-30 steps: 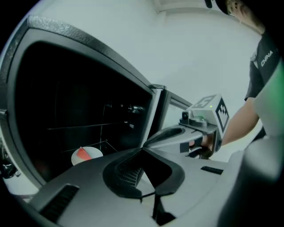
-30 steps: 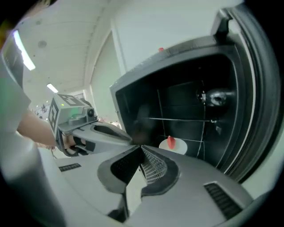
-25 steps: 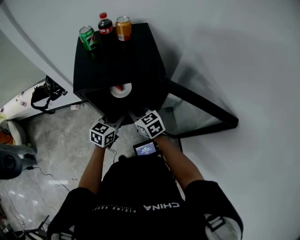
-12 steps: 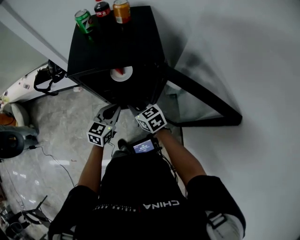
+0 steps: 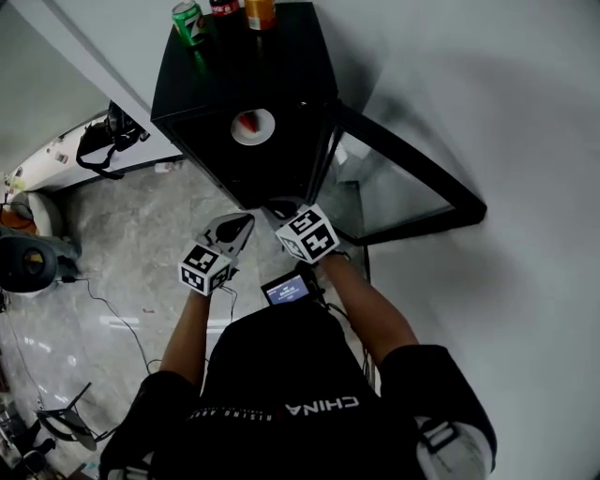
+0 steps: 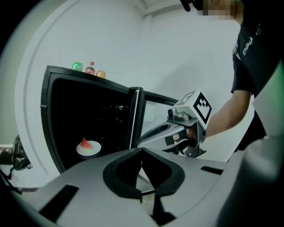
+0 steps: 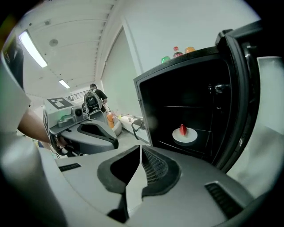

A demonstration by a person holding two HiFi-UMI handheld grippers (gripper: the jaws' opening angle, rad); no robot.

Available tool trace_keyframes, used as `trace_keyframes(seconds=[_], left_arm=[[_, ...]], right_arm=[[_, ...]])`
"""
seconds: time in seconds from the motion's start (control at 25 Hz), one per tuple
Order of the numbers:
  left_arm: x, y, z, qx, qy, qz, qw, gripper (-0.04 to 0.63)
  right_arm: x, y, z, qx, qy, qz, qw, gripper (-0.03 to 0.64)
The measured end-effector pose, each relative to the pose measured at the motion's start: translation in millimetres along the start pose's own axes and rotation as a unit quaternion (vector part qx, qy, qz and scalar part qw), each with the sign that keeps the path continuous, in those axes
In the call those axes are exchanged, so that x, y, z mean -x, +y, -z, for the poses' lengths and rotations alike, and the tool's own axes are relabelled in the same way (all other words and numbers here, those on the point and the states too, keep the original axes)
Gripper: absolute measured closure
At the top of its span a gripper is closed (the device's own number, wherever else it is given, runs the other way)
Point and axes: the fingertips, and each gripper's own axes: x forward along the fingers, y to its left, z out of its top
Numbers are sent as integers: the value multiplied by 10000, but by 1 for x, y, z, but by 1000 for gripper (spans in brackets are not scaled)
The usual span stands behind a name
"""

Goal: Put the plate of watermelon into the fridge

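Two grippers, left gripper [image 5: 236,228] and right gripper [image 5: 281,212], both had jaws closed together on nothing. Plate [image 5: 253,127] with watermelon [image 5: 246,122] sat inside the fridge [image 5: 281,66] at 12 o'clock, so placing looked done (door [image 5: 405,192] at 2 o'clock stood open). Versus a second earlier, both grippers had backed off toward 6 o'clock.

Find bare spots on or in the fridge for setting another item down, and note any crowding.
Free: the fridge top in front of the three drinks, out to its front edge; seemingly the shelf beside the plate. Crowded: the top's back edge.
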Motion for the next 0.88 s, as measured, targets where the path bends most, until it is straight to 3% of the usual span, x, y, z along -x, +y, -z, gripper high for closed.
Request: trace_keyframes(seconds=[0.16,0.4,0.68,0.88], left_arm=[[49,-15,12,269,-329,-66,9991,583],[135,-46,69,504,-278,-104,9983,583],[201,-97,121,371,-55,-35,9993,583],[221,-129,149,336,105,4,9994,583]], right_arm=[[6,43,9,24,-31,95,9999,597],[16,121,40,-110,-166,359,9992,597],[47,198,92,-430,-154,714,9964,598],[75,228,125,-506,-56,895,9947,598]])
